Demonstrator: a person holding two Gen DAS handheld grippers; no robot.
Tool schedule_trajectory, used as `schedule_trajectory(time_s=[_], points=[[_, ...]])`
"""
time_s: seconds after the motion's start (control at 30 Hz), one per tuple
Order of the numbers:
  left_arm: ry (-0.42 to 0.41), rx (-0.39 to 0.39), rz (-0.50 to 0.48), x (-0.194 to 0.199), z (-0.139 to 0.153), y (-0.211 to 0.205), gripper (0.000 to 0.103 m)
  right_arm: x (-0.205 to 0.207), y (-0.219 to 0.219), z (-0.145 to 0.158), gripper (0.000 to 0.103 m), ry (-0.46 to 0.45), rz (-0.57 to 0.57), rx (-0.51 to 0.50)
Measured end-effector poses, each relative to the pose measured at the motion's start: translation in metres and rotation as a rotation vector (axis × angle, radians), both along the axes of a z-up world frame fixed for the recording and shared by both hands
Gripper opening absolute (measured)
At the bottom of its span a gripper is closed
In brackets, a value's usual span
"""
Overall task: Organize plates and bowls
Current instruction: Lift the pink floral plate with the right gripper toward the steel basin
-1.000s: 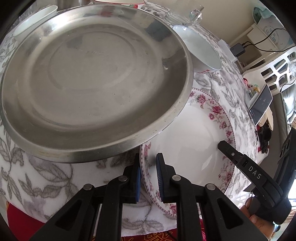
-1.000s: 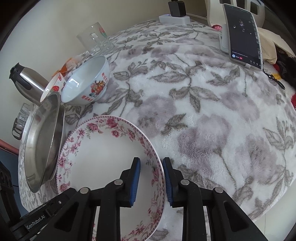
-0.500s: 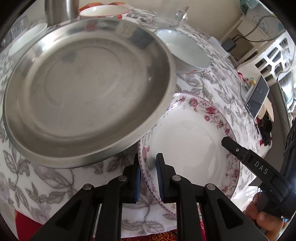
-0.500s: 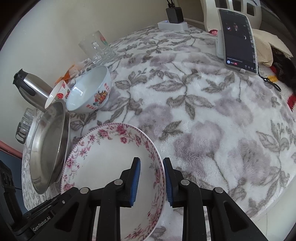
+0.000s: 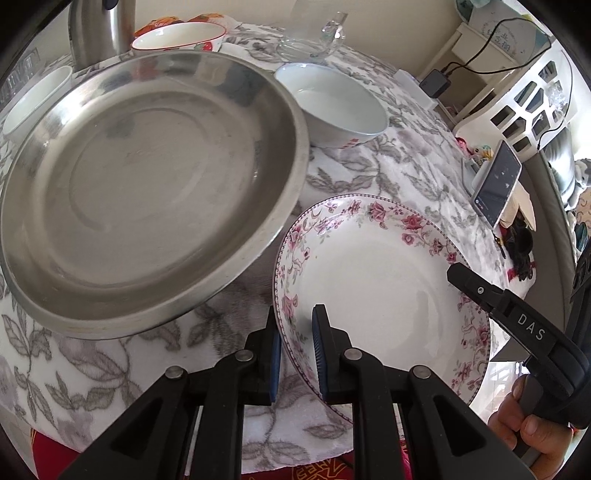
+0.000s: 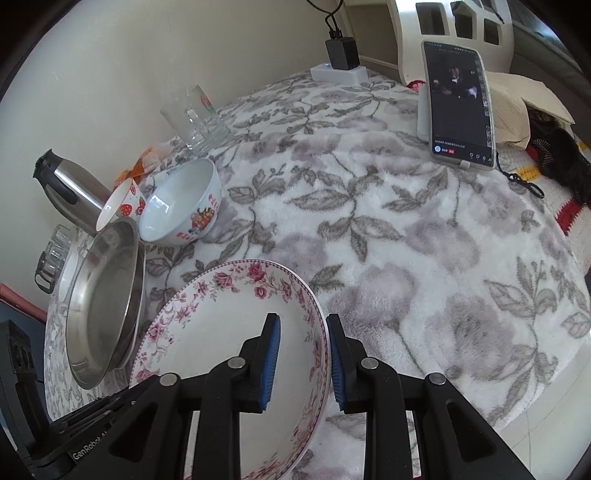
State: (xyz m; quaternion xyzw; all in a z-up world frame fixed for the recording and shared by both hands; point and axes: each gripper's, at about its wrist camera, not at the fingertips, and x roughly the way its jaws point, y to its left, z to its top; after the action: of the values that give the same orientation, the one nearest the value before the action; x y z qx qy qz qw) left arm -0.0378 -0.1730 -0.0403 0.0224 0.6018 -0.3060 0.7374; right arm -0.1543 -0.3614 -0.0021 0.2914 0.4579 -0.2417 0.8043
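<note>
Both claws pinch opposite rims of the round white floral-edged ceramic plate (image 5: 380, 291): left claw (image 5: 296, 350) & right claw (image 6: 302, 363) nearly closed, sharing wt, prob. to stack it on the round steel plate (image 5: 147, 184).

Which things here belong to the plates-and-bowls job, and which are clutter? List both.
Job: floral plate, held by left gripper and right gripper; steel plate; white bowl; strawberry bowl.

Clutter: phone; flask; glass mug; charger.
</note>
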Motion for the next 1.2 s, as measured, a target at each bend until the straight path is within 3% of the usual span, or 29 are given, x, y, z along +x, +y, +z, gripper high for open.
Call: schedule_trajectory(time_s=[0.4, 0.67, 1.2], points=[[-0.096, -0.068, -0.038, -0.005, 0.029, -0.007, 0.017, -0.012, 0.000, 0.033, 0.027, -0.107, -0.027, -0.064], [-0.180, -0.116, -0.008, -0.001, 0.054, 0.005, 0.016, -0.008, 0.014, 0.057, 0.027, -0.181, -0.010, -0.098], [-0.202, -0.160, 0.086, 0.030, 0.070, 0.051, 0.016, 0.028, 0.056, 0.068, 0.027, -0.212, 0.058, -0.116]])
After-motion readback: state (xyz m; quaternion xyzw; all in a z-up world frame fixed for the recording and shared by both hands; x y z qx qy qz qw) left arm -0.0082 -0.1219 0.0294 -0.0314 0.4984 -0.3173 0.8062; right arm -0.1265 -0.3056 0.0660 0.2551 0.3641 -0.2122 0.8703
